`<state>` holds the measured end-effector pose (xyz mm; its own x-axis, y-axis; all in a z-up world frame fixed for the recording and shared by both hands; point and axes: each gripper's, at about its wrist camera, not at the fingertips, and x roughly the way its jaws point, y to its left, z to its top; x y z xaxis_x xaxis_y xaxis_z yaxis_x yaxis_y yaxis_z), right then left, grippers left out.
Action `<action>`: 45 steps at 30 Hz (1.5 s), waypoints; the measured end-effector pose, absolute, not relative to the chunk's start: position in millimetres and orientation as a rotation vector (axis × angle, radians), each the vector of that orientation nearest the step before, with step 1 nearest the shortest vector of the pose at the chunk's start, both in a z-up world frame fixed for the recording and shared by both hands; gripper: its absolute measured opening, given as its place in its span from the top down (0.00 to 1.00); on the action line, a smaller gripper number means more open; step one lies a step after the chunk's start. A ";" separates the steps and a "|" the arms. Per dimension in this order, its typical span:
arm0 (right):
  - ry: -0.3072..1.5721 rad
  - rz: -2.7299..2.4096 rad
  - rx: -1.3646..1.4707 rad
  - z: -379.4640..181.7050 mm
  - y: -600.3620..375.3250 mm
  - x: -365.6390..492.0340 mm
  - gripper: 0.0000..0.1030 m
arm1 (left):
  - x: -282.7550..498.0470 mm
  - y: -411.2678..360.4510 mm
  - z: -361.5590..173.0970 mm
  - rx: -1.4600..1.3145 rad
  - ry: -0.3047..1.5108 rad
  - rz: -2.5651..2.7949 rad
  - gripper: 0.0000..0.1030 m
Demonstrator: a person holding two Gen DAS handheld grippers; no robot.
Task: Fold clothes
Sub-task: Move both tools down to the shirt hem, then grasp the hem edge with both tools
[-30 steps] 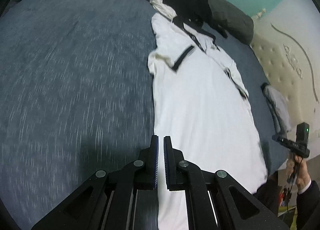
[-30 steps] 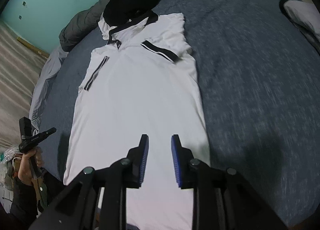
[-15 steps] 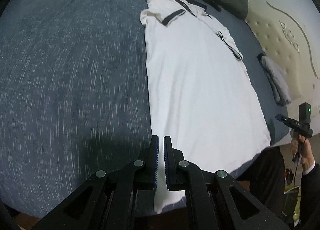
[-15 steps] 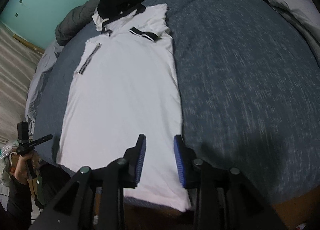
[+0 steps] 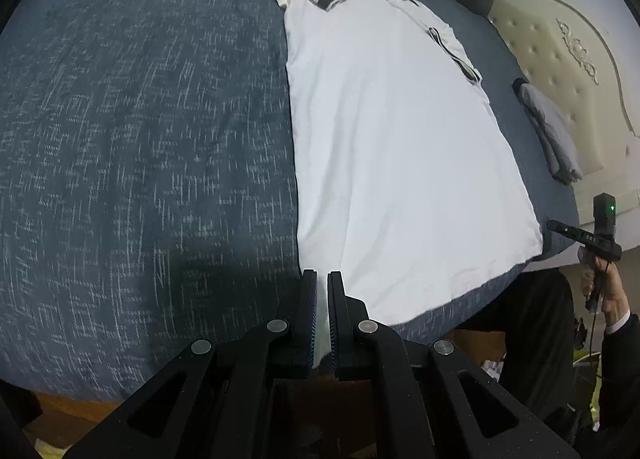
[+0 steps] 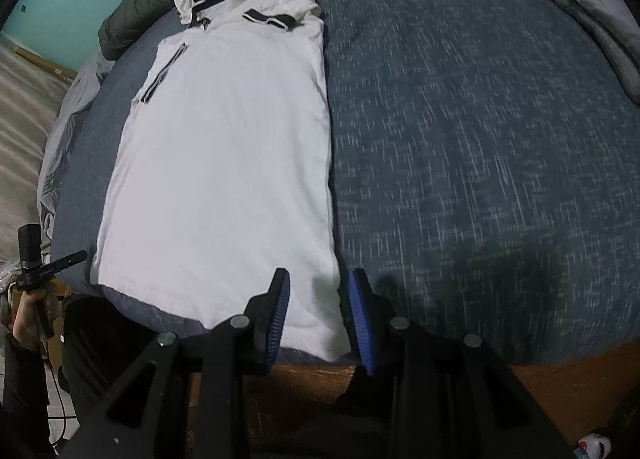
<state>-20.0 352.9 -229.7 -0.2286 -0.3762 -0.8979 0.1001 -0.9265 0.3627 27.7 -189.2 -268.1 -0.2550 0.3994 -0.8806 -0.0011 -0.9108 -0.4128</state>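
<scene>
The bed [image 5: 140,139] carries the white polo shirt [image 5: 392,147], spread lengthwise with both sleeves folded inward, its hem now at the near bed edge. Over the last second both tools have drawn back toward that hem, probably for a lengthwise fold. The left tool [image 5: 322,319] is clenched on the hem corner; the right tool [image 6: 316,319] is released, straddling the opposite corner.

No readable text or labels.

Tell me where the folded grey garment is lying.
The folded grey garment lies on the blue bedspread near the cream headboard, to the right of the white polo shirt.
</scene>
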 end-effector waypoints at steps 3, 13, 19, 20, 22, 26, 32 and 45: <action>-0.329 -2.215 1.736 -232.7 353.1 -16.7 0.70 | 32.3 -184.7 -268.9 -1.739 -0.469 2.240 0.95; -0.322 -2.188 1.772 -242.0 352.1 -7.8 0.61 | 37.4 -179.0 -281.9 -1.787 -0.459 2.207 0.91; -0.307 -2.172 1.790 -246.0 347.8 -7.4 0.60 | 37.6 -174.9 -289.4 -1.800 -0.469 2.191 0.88; -0.306 -2.170 1.793 -246.6 347.4 -7.4 0.60 | 37.4 -174.3 -289.8 -1.800 -0.470 2.190 0.87; -0.306 -2.169 1.797 -247.5 346.9 -7.7 0.60 | 36.7 -172.8 -290.1 -1.801 -0.469 2.190 0.87; -0.313 -2.169 1.798 -247.9 348.2 -8.6 0.60 | 35.8 -175.8 -288.2 -1.803 -0.470 2.209 0.86; -0.310 -2.166 1.803 -248.9 347.5 -9.7 0.60 | 38.2 -179.1 -293.1 -1.819 -0.472 2.211 0.79; -0.305 -2.156 1.807 -249.5 341.0 -12.1 0.60 | 32.9 -171.3 -296.9 -1.812 -0.469 2.201 0.80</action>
<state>-12.1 341.0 -249.5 -0.1558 -0.3677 -0.9168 0.0995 -0.9292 0.3558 32.9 -171.3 -296.9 -0.1938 0.3907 -0.8999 0.0104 -0.9164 -0.4001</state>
